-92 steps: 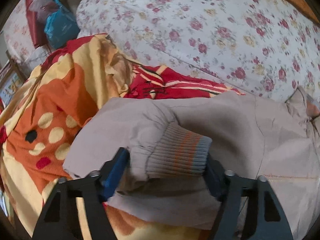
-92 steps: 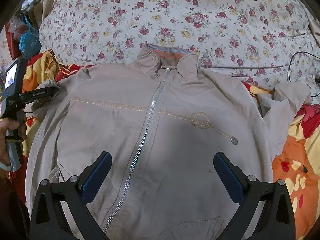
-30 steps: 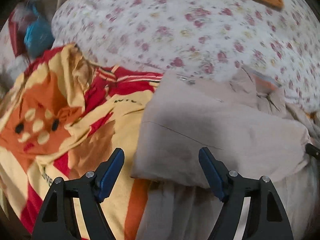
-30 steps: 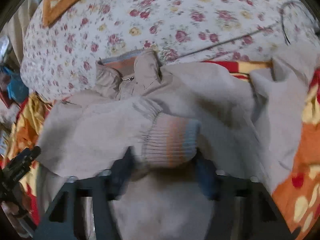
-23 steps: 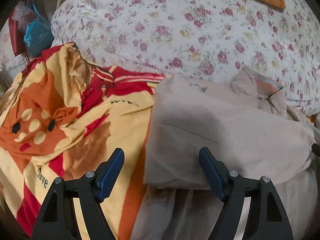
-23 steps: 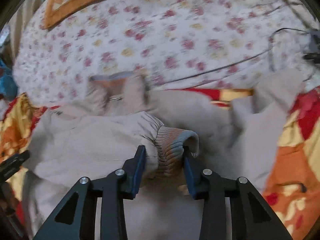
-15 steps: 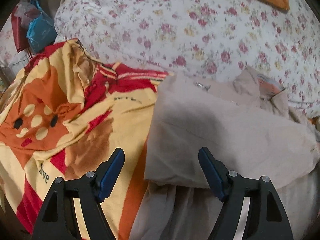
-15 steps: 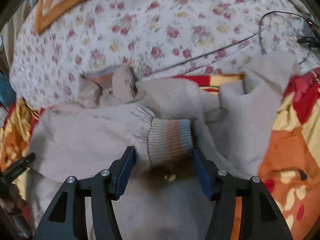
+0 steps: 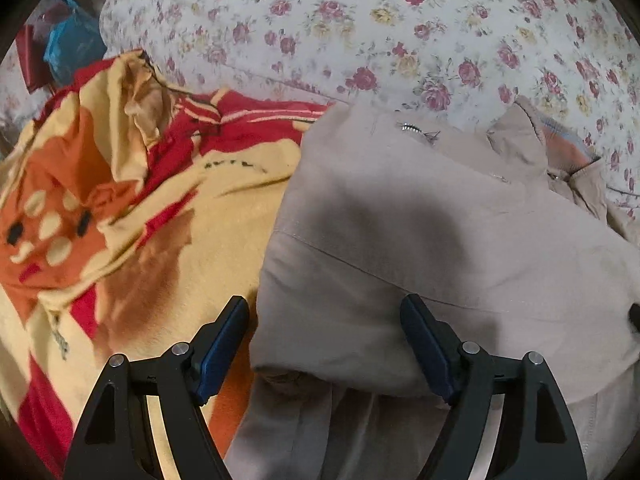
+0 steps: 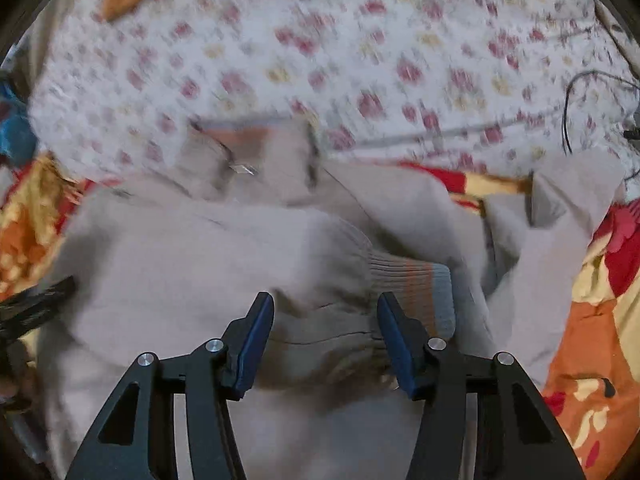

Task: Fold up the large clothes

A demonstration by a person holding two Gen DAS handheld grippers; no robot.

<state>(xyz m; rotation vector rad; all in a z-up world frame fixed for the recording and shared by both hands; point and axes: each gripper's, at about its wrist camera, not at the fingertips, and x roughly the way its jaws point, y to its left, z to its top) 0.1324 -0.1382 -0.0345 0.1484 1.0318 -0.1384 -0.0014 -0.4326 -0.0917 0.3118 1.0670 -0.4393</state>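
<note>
the beige zip-front fabric jacket (image 9: 420, 248) lies spread on the orange, red and yellow patterned blanket (image 9: 120, 216), its collar end toward the white quilt with pink roses (image 9: 360, 32) beyond both claws. one sleeve is folded across the body, and its ribbed grey-and-orange knit cuff (image 10: 416, 284) sits just ahead of the right gripper's (image 10: 326, 336) right finger.

the jacket looks soft and limp, light enough to lift by an edge, with some bulk where the layers stack. it would likely sag and slide out of shape if raised from one point. the cuff is thicker and grippier than the smooth shell, so it seems the better place to pinch; the folded side edge in front of the left gripper (image 9: 324, 344) is another fair hold. the metal zip pull (image 9: 412, 128) lies further ahead of that claw.

the right gripper stands partly open with bunched sleeve cloth lying between its blue pads (image 10: 256, 336), which do not seem to press on it. this view is motion-blurred, so whether they touch the fabric is unclear. it points low over the jacket's middle.

the left gripper is spread wide and empty, hovering over the jacket's folded edge, its left finger above the blanket and its right finger above the cloth.
</note>
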